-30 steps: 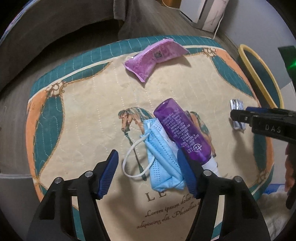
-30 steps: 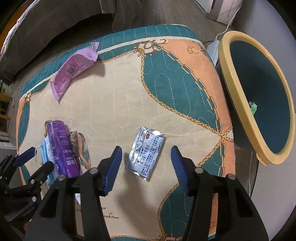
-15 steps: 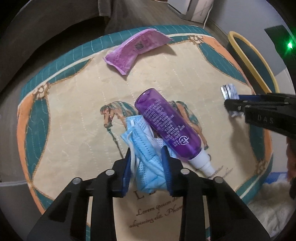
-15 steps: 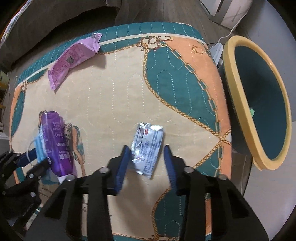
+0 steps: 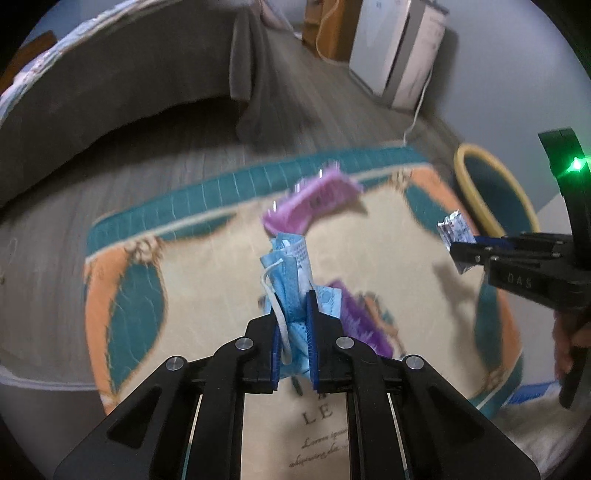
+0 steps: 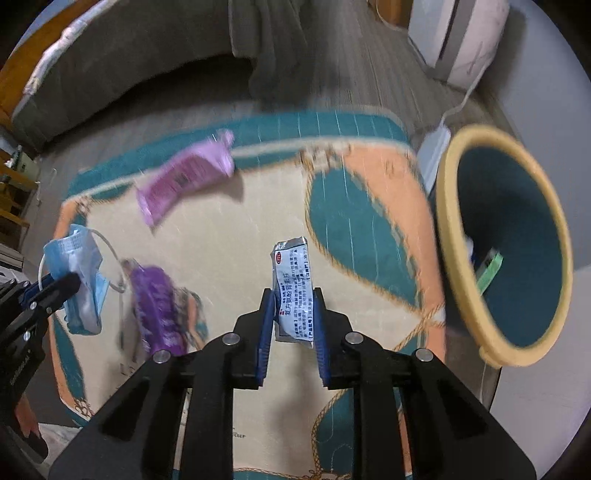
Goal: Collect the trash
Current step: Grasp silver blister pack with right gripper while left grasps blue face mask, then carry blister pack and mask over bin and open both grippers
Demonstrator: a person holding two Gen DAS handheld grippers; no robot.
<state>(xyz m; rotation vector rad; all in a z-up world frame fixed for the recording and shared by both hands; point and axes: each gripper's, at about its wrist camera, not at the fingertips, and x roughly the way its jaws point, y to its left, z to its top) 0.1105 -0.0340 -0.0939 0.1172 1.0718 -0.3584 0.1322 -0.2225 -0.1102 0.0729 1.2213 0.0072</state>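
Note:
My left gripper (image 5: 293, 306) pinches a crumpled blue face mask (image 5: 286, 269), which hangs above the rug with its white ear loop dangling; the jaws are still closing on it. My right gripper (image 6: 293, 299) holds a silver foil packet (image 6: 291, 273) upright between its blue pads, also still closing, lifted off the rug. In the right wrist view the left gripper (image 6: 55, 282) with the mask (image 6: 79, 266) is at the far left. A purple bottle (image 6: 157, 302) lies on the rug, and a pink wrapper (image 6: 184, 181) lies near the far edge.
A teal bin with a yellow rim (image 6: 450, 229) stands off the rug's right side, with some litter inside. The patterned rug (image 6: 236, 240) lies on a wood floor. A grey sofa (image 6: 122, 66) curves behind, and a white appliance (image 6: 458, 33) stands at the back right.
Both grippers closed, the left on the mask and the right on the foil packet, then rose and lifted them off the rug. The bottle stayed on the rug.

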